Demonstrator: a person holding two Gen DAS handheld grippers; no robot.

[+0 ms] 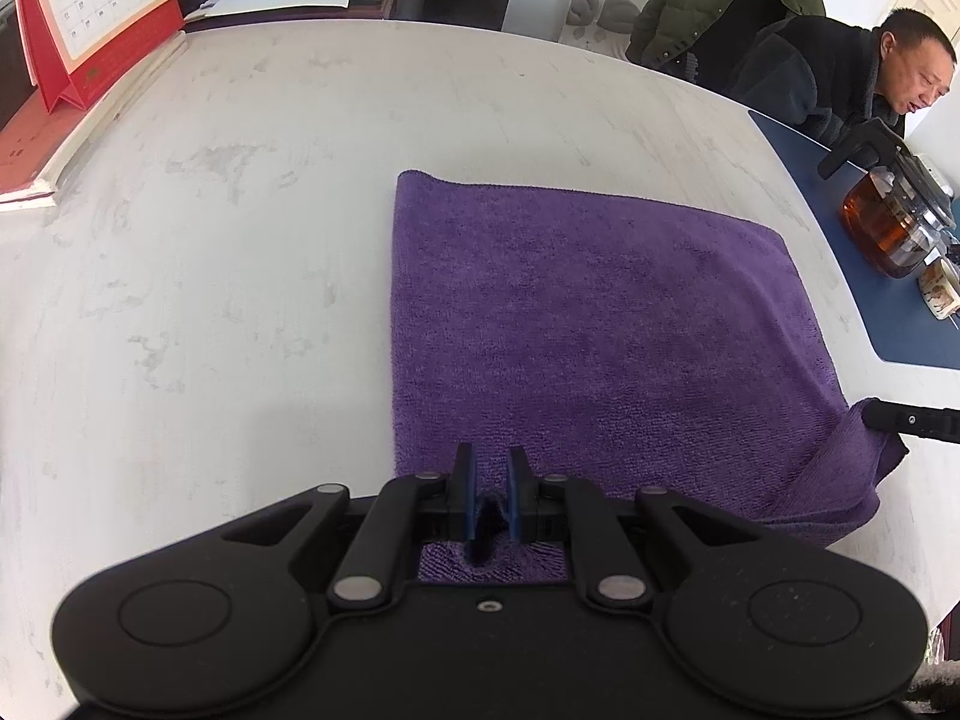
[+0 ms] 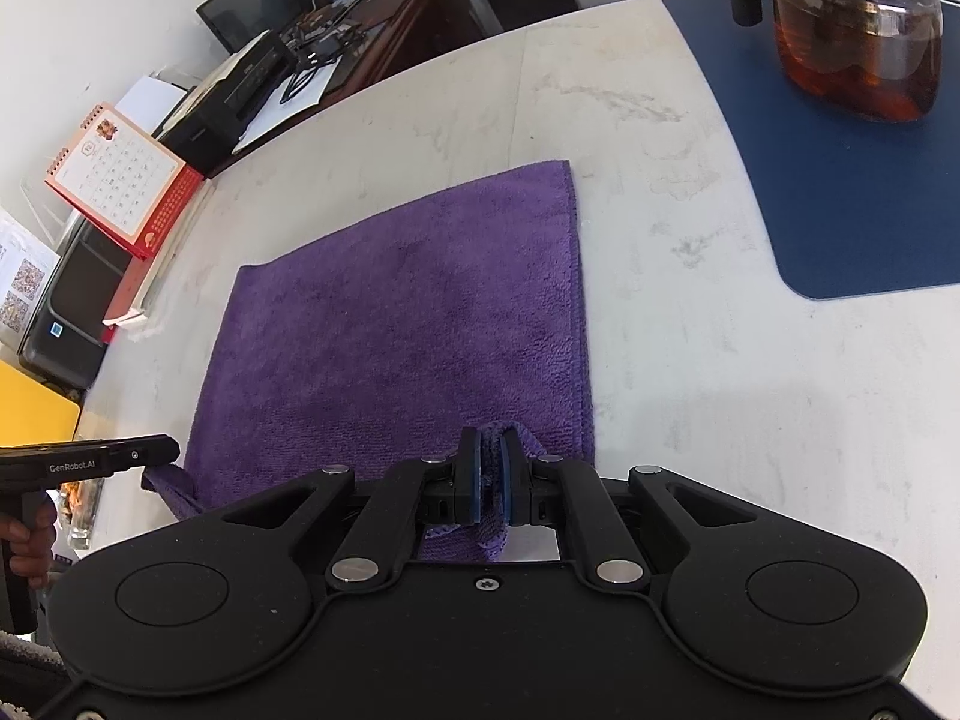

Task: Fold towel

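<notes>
Both tools [image 1: 491, 492] [image 2: 492, 483] clamped on towel [image 1: 588, 312] corners

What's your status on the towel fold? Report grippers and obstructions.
Left gripper and right gripper: jaws shut on near corners of purple towel. Far half flat on table. Glass teapot on blue mat, off to the right, clear.

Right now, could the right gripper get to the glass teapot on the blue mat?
Probably not yet: the right gripper is shut on the purple towel's corner. The bare table toward the teapot looks unobstructed.
</notes>
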